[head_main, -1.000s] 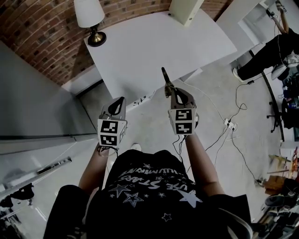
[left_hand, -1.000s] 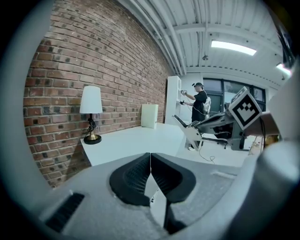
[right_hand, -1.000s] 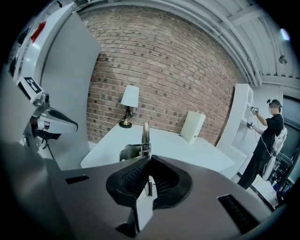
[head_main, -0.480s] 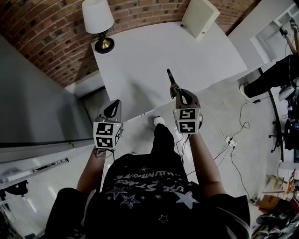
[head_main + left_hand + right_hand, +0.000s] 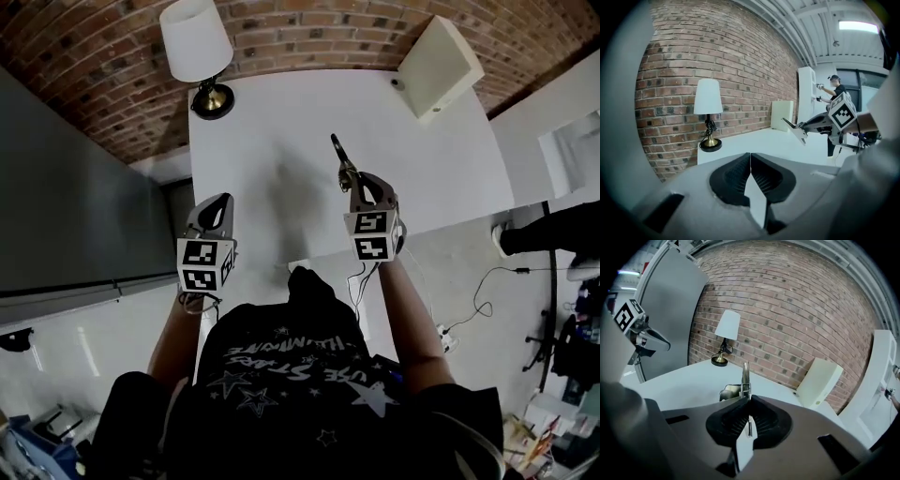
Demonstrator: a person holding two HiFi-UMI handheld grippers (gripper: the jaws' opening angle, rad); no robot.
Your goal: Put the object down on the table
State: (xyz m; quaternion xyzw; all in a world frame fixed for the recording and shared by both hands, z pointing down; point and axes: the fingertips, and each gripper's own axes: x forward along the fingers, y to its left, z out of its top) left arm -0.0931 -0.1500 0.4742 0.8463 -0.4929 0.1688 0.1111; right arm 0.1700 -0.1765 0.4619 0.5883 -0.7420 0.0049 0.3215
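My right gripper (image 5: 351, 184) is shut on a slim metal tool (image 5: 338, 153) whose pointed end sticks forward over the white table (image 5: 272, 122). In the right gripper view the tool (image 5: 745, 373) stands up from between the closed pads (image 5: 748, 401), above the tabletop. My left gripper (image 5: 222, 204) hangs at the table's near left edge, shut with nothing in it; its pads meet in the left gripper view (image 5: 750, 158). That view also shows the right gripper (image 5: 813, 126) holding the tool (image 5: 793, 127) above the table.
A lamp (image 5: 197, 42) with a white shade and brass base stands at the table's far left corner. A cream box (image 5: 439, 64) stands at the far right. A brick wall lies behind, a grey panel (image 5: 75, 206) to the left, cables on the floor (image 5: 469, 300) to the right.
The person has stepped up to the table; it now fills the middle of the head view. Both grippers have come over its near edge, the right one still clamped on the tool.
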